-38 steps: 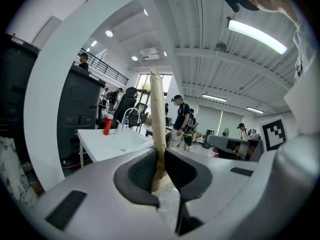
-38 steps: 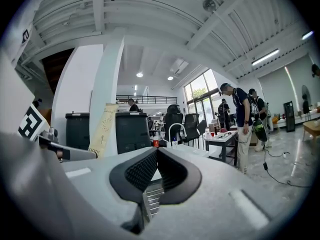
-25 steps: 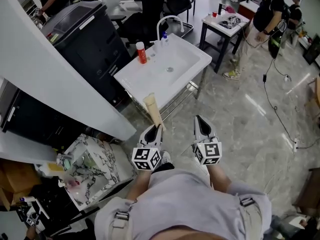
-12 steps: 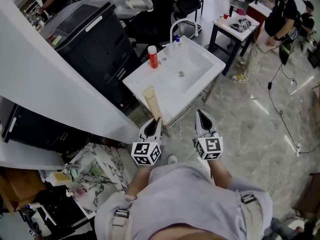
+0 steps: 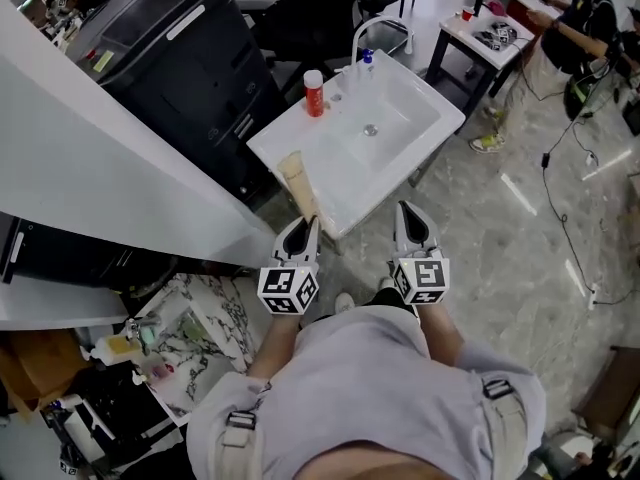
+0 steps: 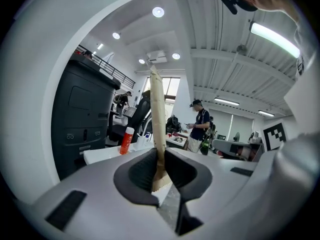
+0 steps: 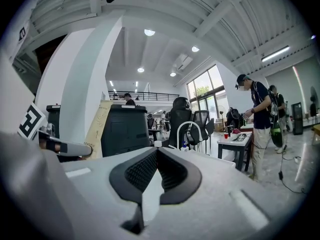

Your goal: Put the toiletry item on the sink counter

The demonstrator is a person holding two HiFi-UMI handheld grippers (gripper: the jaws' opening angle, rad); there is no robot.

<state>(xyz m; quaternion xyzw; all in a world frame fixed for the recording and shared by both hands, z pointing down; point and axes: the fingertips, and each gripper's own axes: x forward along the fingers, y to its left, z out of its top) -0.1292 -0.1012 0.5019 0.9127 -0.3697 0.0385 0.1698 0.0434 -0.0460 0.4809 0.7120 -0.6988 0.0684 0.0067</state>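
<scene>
My left gripper is shut on a beige toiletry tube, which sticks forward over the near left edge of the white sink counter. In the left gripper view the tube rises upright from between the jaws. My right gripper hangs beside it, just short of the counter's front edge, shut with nothing between its jaws. The tube also shows at the left of the right gripper view.
A red bottle and a curved white faucet stand at the sink's back. A big black machine sits left of the sink. A white wall panel runs along my left. A small table and a person are at the far right.
I have stepped closer to the sink. Both grippers now reach its front edge, and the tube's tip has come over the counter. Neither gripper changed its hold.
</scene>
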